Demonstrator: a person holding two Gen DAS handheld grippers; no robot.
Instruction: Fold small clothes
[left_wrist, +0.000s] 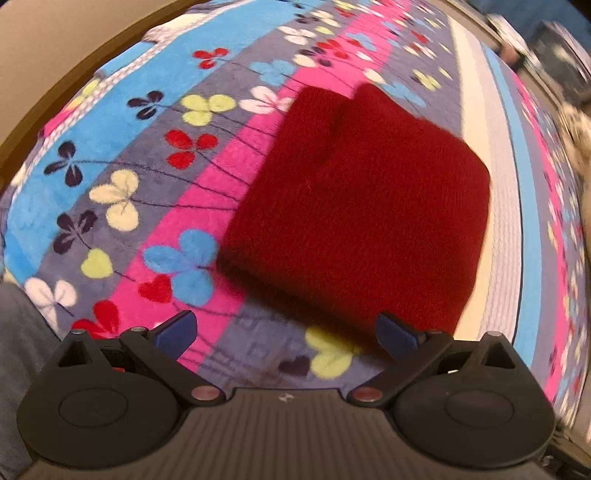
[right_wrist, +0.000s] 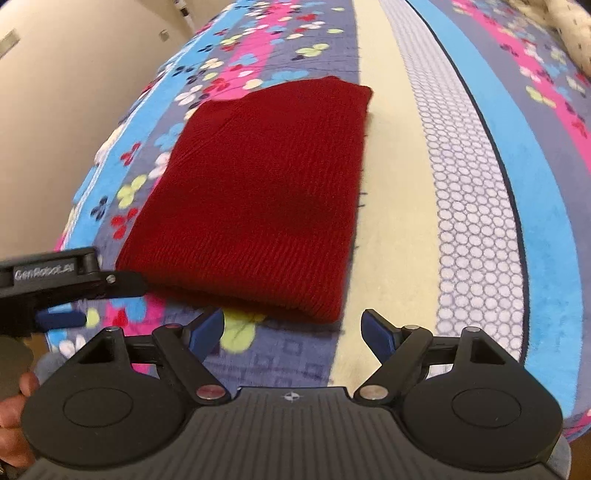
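Observation:
A dark red knit garment (left_wrist: 354, 199) lies folded into a thick rectangle on the flowered blanket (left_wrist: 155, 184). It also shows in the right wrist view (right_wrist: 258, 192), lying flat. My left gripper (left_wrist: 286, 334) is open and empty, just short of the garment's near edge. My right gripper (right_wrist: 293, 330) is open and empty, close to the garment's near edge. The left gripper (right_wrist: 62, 295) shows from the side in the right wrist view, at the garment's near left corner, apart from it.
The blanket (right_wrist: 480, 184) covers a bed, with cream, dotted and blue stripes to the right of the garment. A wall (right_wrist: 66, 92) runs along the left side. A pale spotted cloth (right_wrist: 572, 33) lies at the far right.

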